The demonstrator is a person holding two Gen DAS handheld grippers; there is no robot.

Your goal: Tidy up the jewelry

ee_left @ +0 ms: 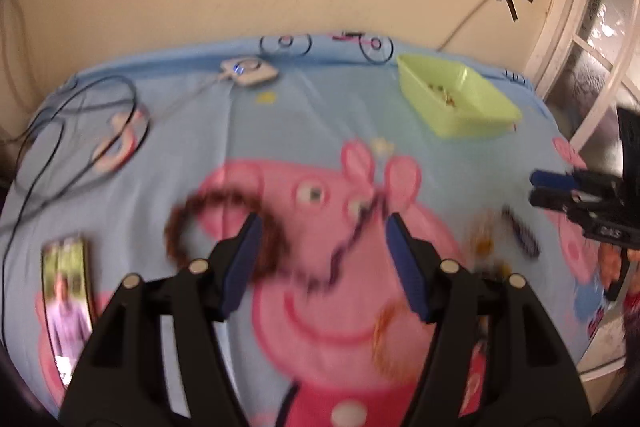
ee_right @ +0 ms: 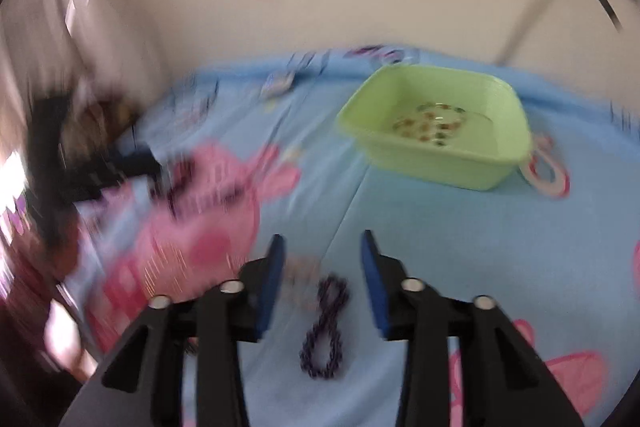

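Dark purple beaded bracelet (ee_right: 325, 331) lies twisted into a figure-eight on the blue Peppa Pig blanket (ee_right: 500, 247), directly between the two blue-padded fingers of the right gripper (ee_right: 323, 243) and below their tips, touching neither. Right jaws stand apart, gripping nothing. A pale, blurred piece (ee_right: 302, 277) sits just beside the bracelet's upper loop, toward the left finger; too smeared to name.

Green plastic tub (ee_right: 440, 163) stands beyond the bracelet, up and to the right, well apart from it. Small mixed beads (ee_right: 430, 125) lie on its floor.

Left wrist view: left gripper (ee_left: 320, 223) is spread wide over the pink pig print, holding nothing. A brown beaded bracelet (ee_left: 224, 231) lies on the blanket, its ring passing behind the left finger's tip. A dark beaded strand (ee_left: 352, 239) runs across the pig's face between the fingers, nearer the right one. An orange-brown bead loop (ee_left: 386, 337) lies low, by the base of the right finger. More small pieces (ee_left: 484, 239), blurred, lie outside the right finger, toward the purple bracelet (ee_left: 522, 233).

From the tub in this view: a white charger puck (ee_left: 250, 71) sits to its left at the blanket's far edge, black cables (ee_left: 80, 131) further left, and a phone (ee_left: 68, 299) lies near the blanket's near-left corner.
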